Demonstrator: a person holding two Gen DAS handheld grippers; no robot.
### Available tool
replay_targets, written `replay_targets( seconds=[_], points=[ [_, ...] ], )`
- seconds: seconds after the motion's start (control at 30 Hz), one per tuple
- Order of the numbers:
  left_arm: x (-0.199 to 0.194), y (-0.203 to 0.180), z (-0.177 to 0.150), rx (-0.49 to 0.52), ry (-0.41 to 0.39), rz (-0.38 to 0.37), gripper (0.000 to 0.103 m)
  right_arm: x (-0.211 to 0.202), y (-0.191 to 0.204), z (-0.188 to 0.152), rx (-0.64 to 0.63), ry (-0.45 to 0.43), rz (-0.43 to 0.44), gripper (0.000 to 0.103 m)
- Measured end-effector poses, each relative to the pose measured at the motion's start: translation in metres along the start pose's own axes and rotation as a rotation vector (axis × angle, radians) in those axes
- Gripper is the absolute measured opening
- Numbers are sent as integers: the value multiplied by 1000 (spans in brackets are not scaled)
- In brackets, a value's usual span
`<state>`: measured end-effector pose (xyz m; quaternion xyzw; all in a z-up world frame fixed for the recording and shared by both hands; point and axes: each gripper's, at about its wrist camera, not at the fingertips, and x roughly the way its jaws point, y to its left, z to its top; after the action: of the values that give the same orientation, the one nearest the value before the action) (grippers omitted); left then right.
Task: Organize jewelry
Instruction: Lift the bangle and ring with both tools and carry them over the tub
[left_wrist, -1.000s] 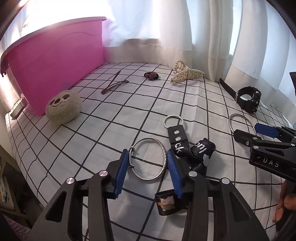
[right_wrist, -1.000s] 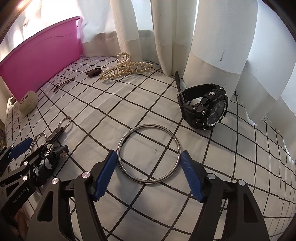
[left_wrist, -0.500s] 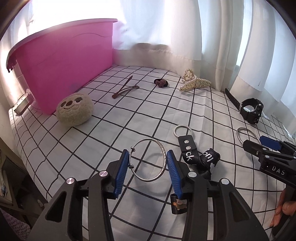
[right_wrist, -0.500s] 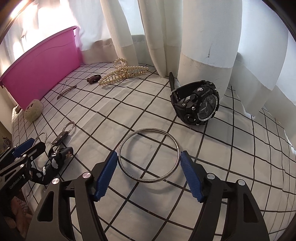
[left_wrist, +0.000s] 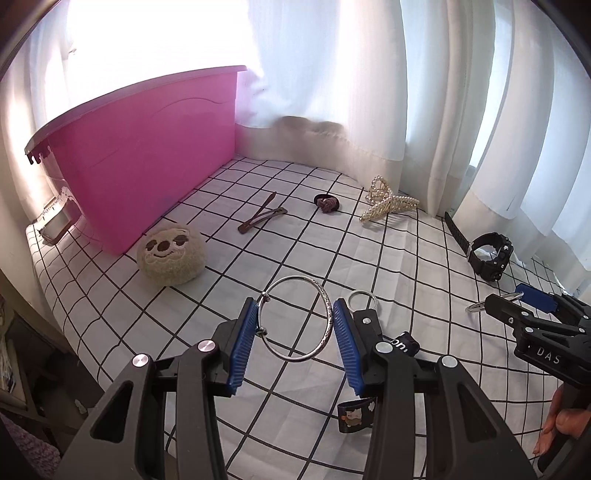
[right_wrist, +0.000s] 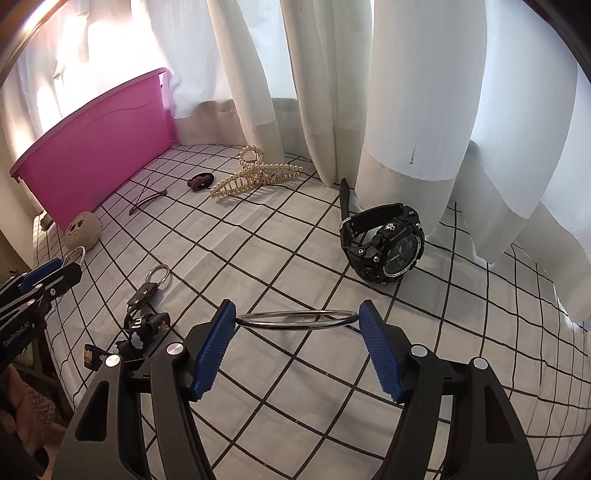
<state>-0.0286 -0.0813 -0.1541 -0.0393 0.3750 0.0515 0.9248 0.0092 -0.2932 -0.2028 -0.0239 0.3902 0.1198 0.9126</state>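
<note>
Left wrist view: the left gripper (left_wrist: 295, 334) has its blue pads clamped on a thin silver bangle with a small clasp (left_wrist: 293, 319), lifted clear of the white cloth with a black grid (left_wrist: 332, 243). Just right of it lies a black keychain strap with a steel ring (left_wrist: 364, 314). Further back sit a round beige plush with a sloth face (left_wrist: 171, 254), a big pink plastic tub (left_wrist: 147, 162), a brown snap hair clip (left_wrist: 260, 219), a dark hair tie (left_wrist: 327, 203), a pearl claw clip (left_wrist: 386, 203) and a chunky black wristwatch (left_wrist: 489, 254) off to the right.

Right wrist view: the right gripper (right_wrist: 297, 319) is pinching a plain silver ring bangle (right_wrist: 295, 319) across its width, seen almost edge-on and held up off the cloth. The watch sits just beyond on the right, near the white curtains (right_wrist: 406, 92); the keychain is to the left.
</note>
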Motion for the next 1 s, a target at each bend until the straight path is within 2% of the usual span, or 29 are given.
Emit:
replay_targets(
  seconds=[0.6,0.8,1.0],
  points=[
    [-39,3,31,-28,-46,1,41,-33,13,29,-37,-48,35,66],
    [-63,13,50,-54,-77,19,41,-52,30,54,-79,-86,80,66],
    [-83,34,76,-92,-108,13,41,-73,55,94,-131,-147,109,66]
  ],
)
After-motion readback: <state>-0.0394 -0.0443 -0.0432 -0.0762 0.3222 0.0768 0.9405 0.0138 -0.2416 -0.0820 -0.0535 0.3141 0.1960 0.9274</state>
